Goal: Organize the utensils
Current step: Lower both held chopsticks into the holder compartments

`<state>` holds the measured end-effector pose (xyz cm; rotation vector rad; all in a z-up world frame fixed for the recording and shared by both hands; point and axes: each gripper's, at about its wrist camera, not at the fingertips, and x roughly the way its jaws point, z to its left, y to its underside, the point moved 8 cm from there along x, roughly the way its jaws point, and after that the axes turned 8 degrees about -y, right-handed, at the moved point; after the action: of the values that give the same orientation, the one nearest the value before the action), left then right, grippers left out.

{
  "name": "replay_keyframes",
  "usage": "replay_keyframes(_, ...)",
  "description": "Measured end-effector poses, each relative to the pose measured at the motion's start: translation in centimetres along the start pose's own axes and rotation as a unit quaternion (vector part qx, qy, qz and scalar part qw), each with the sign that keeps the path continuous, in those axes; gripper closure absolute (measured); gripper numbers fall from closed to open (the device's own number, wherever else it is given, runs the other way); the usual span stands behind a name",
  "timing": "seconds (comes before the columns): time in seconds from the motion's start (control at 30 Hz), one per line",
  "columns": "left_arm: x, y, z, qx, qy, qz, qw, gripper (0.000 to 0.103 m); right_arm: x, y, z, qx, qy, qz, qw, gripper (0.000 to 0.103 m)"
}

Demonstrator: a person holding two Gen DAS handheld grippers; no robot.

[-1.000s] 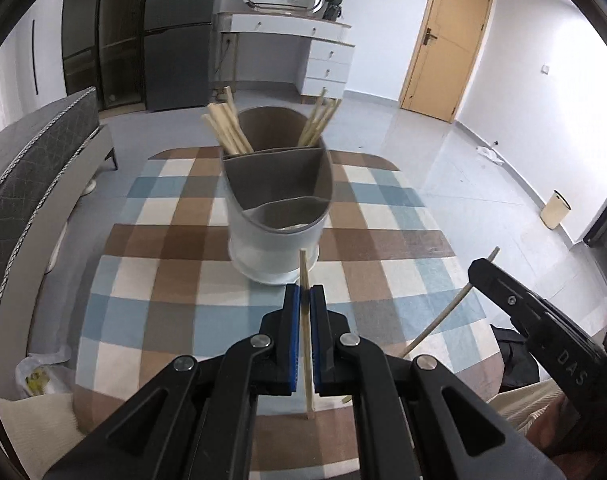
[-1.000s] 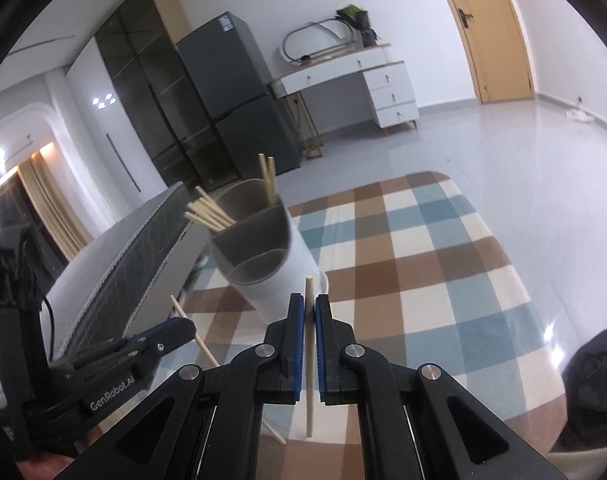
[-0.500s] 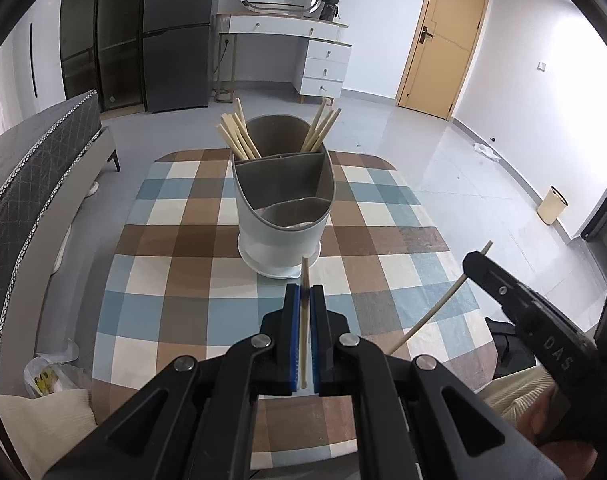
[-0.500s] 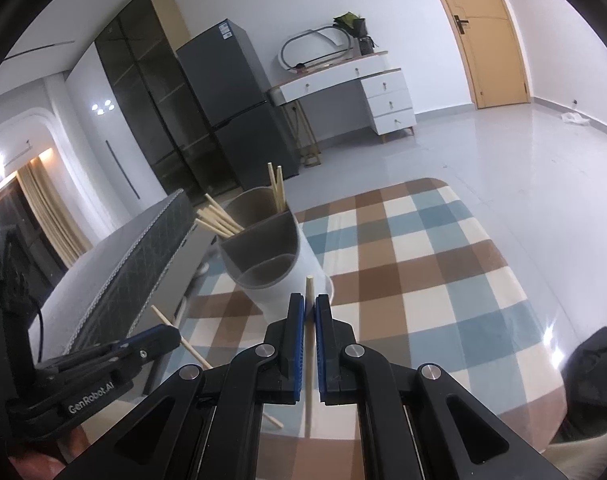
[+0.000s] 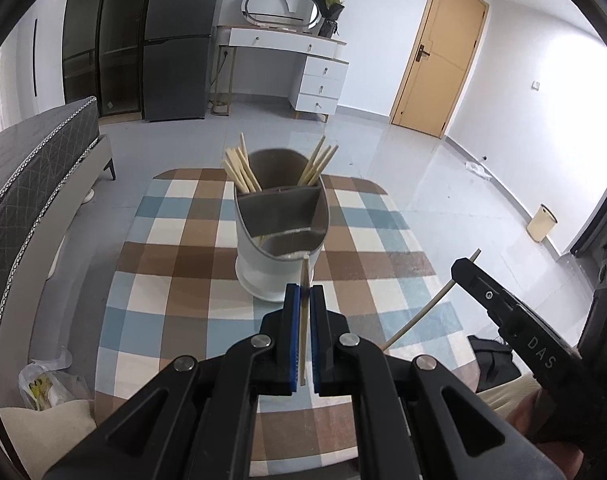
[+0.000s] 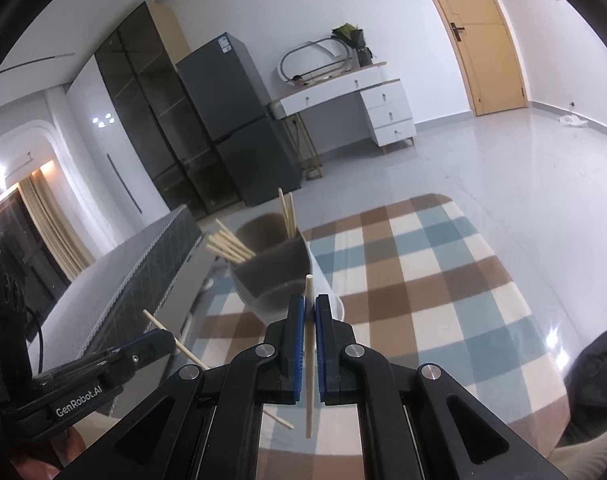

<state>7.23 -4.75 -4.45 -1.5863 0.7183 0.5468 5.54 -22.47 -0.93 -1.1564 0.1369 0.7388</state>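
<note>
2 claws | left claw point(image 5: 303, 292) pinching chopstick point(image 5: 302, 320); right claw point(image 6: 309, 300) pinching another chopstick point(image 6: 310, 360); holder point(image 5: 279, 240) ahead

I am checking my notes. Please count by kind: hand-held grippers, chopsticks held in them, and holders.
Hand-held grippers: 2, the left hand-held gripper and the right hand-held gripper.
Held chopsticks: 2, the left chopstick and the right chopstick.
Holder: 1.
Total: 5.

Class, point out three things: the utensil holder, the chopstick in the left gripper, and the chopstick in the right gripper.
utensil holder point(image 5: 263, 276), left wrist view, white front wall.
left gripper's chopstick point(image 5: 304, 276), left wrist view, shaft above the fingers.
right gripper's chopstick point(image 6: 309, 292), right wrist view, upper shaft.
</note>
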Motion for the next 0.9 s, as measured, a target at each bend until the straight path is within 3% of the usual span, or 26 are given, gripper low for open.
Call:
replay_keyframes(0.6, -1.4, -7.6, -0.7, -0.029, 0.028, -0.018, 0.999, 0.103, 0.0, -9.9, 3.8, -0.084, -0.012, -0.051, 0.995, 0.098)
replay_keyframes(0.9, -0.6, -12.3, 0.2, -0.04, 0.029, -0.028, 0.9984, 0.103, 2.3, -14.6, 5.0, -0.11, -0.024, -0.058, 0.992, 0.098)
